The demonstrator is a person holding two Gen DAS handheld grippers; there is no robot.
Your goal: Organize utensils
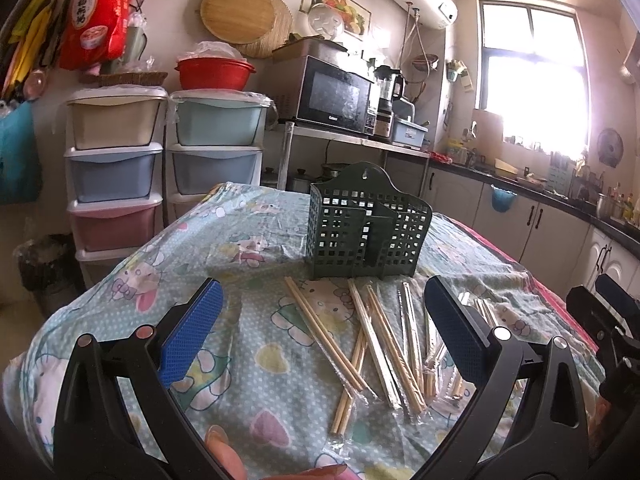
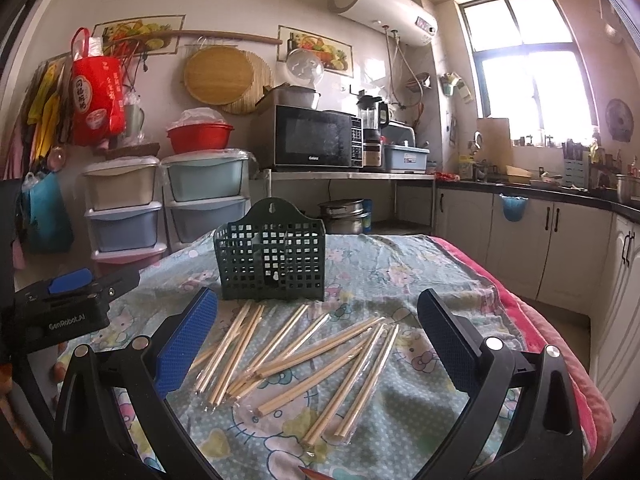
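My left gripper and right gripper both gape wide, empty, above wrapped chopstick pairs scattered before the green slotted holder. The slick wrappers overlap, so I might pinch two or slide one. The holder's compartments are hard to read.

left gripper jaws spread, right gripper likewise
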